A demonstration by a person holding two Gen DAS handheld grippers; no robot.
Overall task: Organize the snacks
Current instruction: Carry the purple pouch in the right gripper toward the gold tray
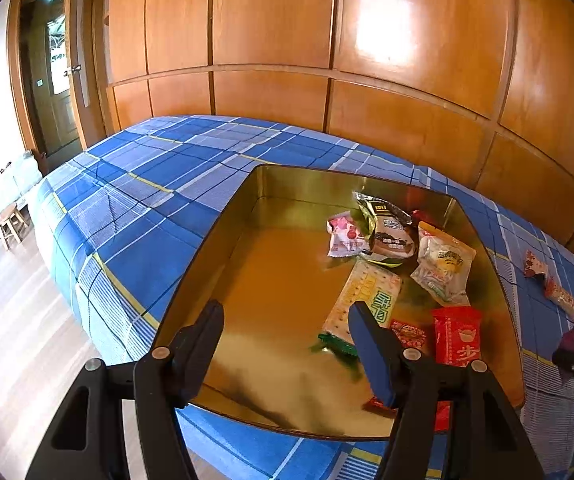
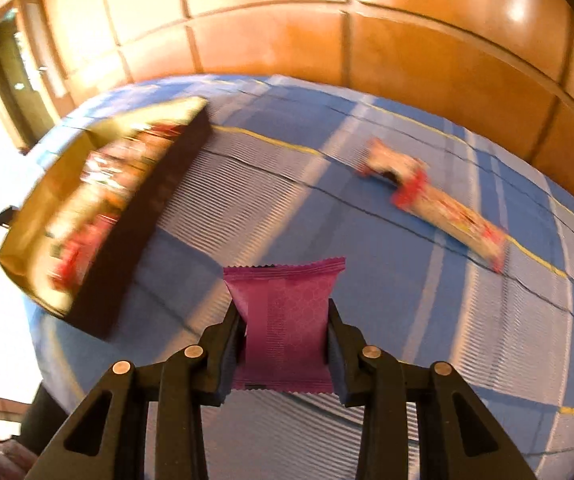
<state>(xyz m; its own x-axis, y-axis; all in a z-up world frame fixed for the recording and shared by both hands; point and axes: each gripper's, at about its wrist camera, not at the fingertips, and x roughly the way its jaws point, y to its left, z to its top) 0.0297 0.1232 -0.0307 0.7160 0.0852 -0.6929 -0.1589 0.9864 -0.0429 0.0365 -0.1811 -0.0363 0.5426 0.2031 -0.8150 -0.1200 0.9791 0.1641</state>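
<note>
Bedspread (image 1: 135, 184): tin (image 1: 223, 232) (snacks (image 1: 391, 232) inside)

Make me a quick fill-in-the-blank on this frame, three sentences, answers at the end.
1. The right gripper is shut on a ____ snack packet.
2. The left gripper hangs open over the gold ____, which sits on the plaid bedsheet.
3. Two more snack packets lie on the sheet, ____ the tray.

Answers: purple; tray; outside
</note>
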